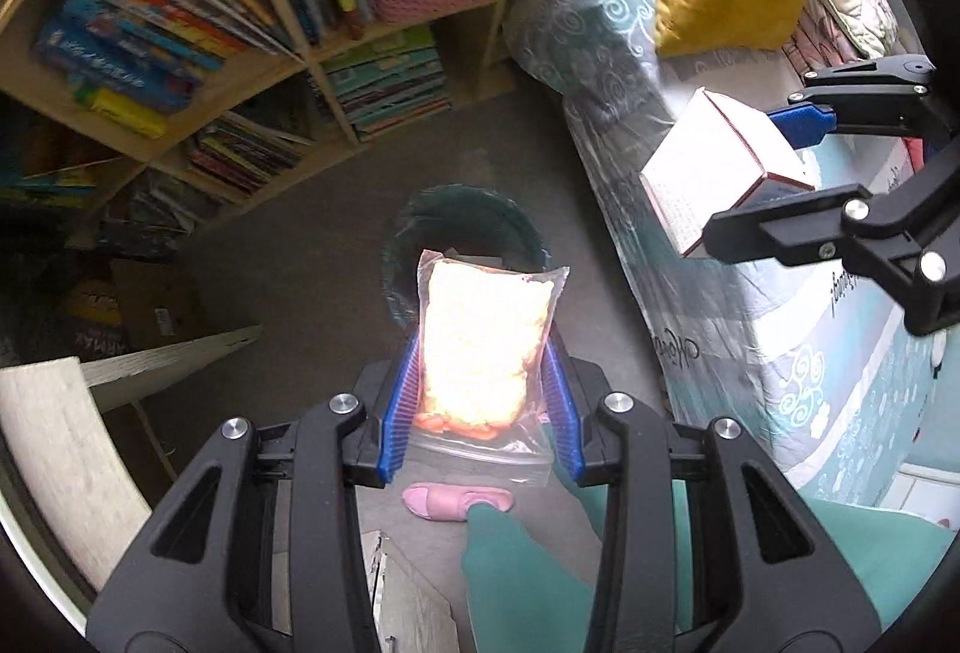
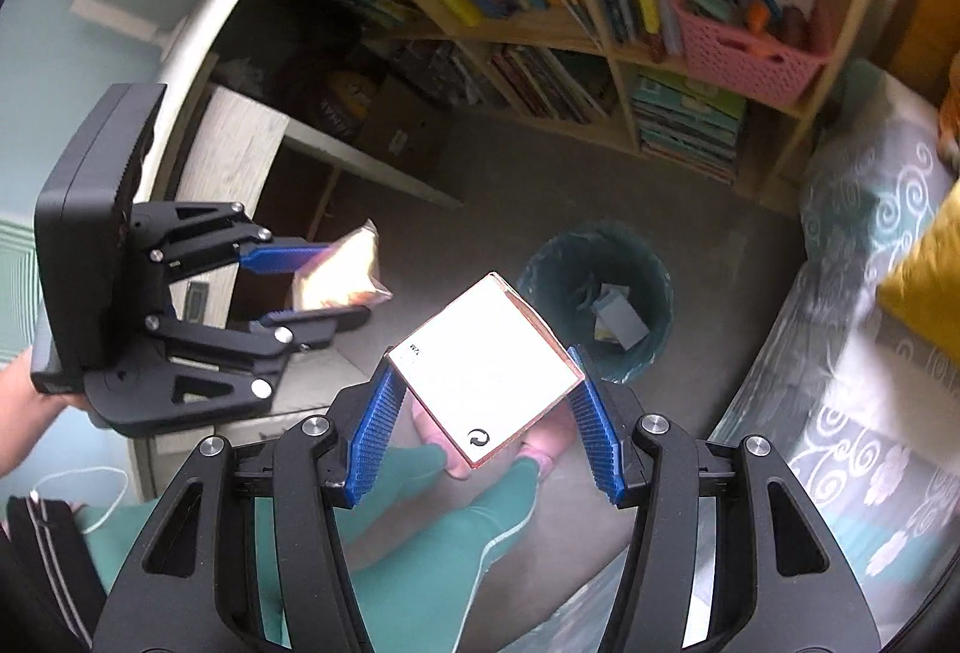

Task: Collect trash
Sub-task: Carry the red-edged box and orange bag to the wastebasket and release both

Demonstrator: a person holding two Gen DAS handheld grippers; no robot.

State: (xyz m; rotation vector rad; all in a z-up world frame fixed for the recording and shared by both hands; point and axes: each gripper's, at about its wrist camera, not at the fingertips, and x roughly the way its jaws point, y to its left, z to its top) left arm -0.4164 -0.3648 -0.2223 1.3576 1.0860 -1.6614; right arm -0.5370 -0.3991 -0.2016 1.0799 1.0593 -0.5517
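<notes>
Some scraps are already seen in the bin (image 2: 597, 302), while a plastic bag (image 1: 486, 347) is clamped by the left gripper (image 1: 483, 407) and a white box (image 2: 489, 371) by the right gripper (image 2: 486, 425), neither yet dropped.

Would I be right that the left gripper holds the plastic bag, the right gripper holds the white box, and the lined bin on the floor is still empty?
Not quite: the bin is not empty. The right wrist view shows paper scraps already lying inside it. The rest stands: the left gripper is closed on the plastic bag, and the right gripper is closed on the white box.
</notes>
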